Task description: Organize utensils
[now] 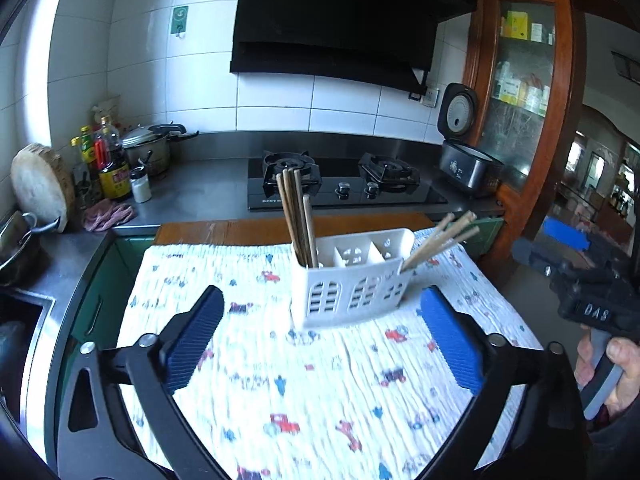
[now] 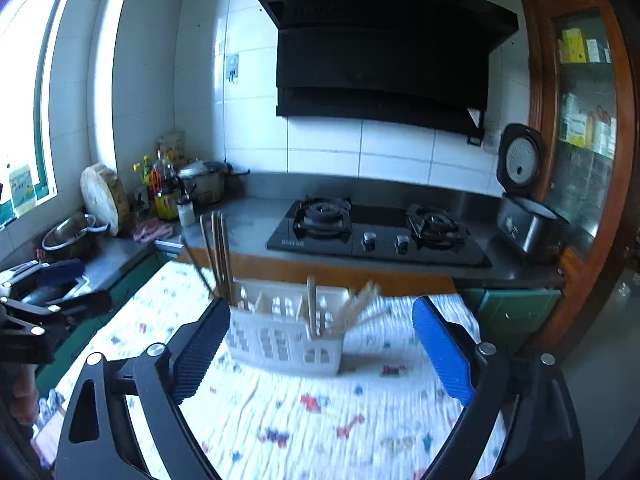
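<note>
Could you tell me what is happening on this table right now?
A person holds two sets of tongs, the left tongs and right tongs, both open and empty. Between them, a white utensil caddy stands on a patterned cloth, with dark chopsticks upright at one end and lighter chopsticks leaning out at the other.

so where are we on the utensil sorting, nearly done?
Looks close. Done: dark chopsticks stand in the white caddy's left compartment, light chopsticks lean out of the right end. In hand: nothing; left tongs and right tongs are open. Left: no loose utensils visible on the patterned cloth.
</note>
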`<state>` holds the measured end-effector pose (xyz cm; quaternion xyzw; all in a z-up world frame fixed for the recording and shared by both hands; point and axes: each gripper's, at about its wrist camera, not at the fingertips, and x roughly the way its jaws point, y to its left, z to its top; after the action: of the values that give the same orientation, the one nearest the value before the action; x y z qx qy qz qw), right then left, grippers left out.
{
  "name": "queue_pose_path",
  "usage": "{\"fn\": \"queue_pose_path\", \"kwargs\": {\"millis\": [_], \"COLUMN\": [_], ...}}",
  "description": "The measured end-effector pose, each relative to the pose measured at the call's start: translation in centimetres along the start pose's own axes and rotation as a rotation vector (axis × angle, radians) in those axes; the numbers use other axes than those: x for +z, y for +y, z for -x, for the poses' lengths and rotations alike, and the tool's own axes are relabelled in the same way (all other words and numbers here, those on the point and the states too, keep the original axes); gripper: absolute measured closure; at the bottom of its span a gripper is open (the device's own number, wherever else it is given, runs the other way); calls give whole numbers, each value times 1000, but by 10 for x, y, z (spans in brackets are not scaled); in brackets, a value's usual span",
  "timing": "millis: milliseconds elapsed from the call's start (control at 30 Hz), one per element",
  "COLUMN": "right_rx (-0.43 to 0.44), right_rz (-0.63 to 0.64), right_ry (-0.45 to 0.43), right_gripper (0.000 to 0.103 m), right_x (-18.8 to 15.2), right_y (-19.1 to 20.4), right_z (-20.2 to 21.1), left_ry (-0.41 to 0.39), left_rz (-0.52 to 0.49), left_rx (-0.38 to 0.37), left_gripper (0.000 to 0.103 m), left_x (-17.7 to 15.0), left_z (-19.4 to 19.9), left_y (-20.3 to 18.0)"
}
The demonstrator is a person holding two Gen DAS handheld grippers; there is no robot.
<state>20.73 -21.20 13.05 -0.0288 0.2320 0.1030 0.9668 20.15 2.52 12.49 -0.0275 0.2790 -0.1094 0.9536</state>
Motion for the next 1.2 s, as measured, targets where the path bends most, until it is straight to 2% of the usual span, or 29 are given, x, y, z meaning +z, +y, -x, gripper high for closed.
{"fn": "queue_pose_path", "kwargs": {"millis": [100,267,400,567,667,900,1200], "right_rx": [-21,8,-11,-33,-19,-27,-21], "right_rz": [6,-9,8,-1,-20,-49,-50], "right_ry": [9,39,58,74,82,90,89], "right_gripper": [10,8,7,7,7,7,7], "right_x": [-27,-73,-101,-131,-147,-161,-160], "right_y": [6,14,21,25,25,24,27], "right_z": [15,35,45,58,65,73,75], "left_ry": [17,23,34,23,25,30,46], "left_rz": [8,-12,-5,-18,-24,-46,-46], "left_rx": [-4,58,86,158,167,163,144], "left_gripper": [5,5,5,5,5,5,5], "left_x": [-20,-58,-86,-113,-123,-136,-145], "left_z": [11,26,36,48,52,57,54], "left_y": [0,-4,-4,-11,-14,-22,-24]}}
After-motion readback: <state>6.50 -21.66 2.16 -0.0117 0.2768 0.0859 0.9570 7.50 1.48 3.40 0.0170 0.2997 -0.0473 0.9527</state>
